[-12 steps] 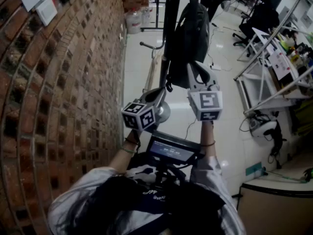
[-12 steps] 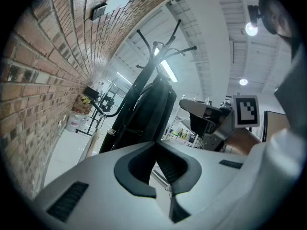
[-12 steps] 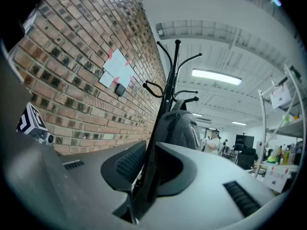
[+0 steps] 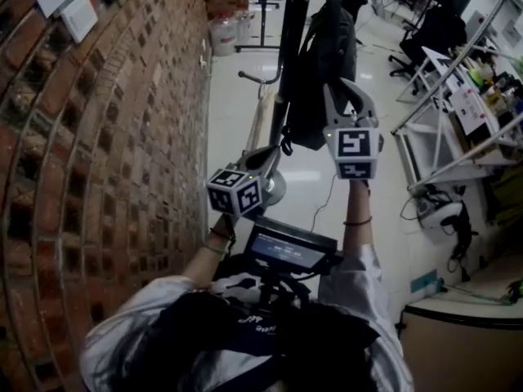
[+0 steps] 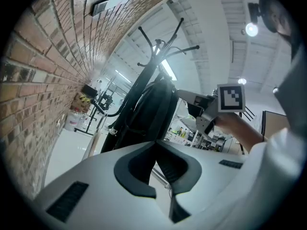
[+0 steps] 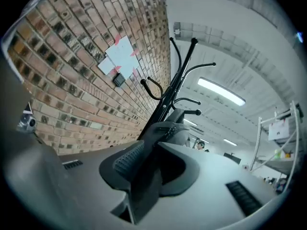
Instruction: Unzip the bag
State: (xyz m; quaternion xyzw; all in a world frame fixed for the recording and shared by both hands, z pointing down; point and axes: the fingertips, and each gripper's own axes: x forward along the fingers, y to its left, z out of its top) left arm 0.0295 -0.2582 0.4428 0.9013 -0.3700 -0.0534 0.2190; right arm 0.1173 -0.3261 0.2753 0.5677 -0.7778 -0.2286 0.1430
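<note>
The dark bag (image 4: 320, 64) hangs from a black coat stand (image 4: 288, 55) in the upper middle of the head view, beside the brick wall (image 4: 106, 137) that fills the left side. Both of the person's arms reach up the frame from the bottom centre, and both grippers are held level. The left gripper (image 4: 274, 155) sits centre-left with its marker cube toward the camera. It is angled up and right so its tips lie at the bag's lower end. Its own view shows the jaw tips brought together, pale floor showing behind the pads and nothing clearly caught. The right forearm (image 4: 357, 219) is stretched straighter and higher, putting the right gripper (image 4: 347, 95) against the bag's right flank. Its jaws are drawn in to a narrow gap, clamped on a dark strip of the bag that runs between the pads.
</note>
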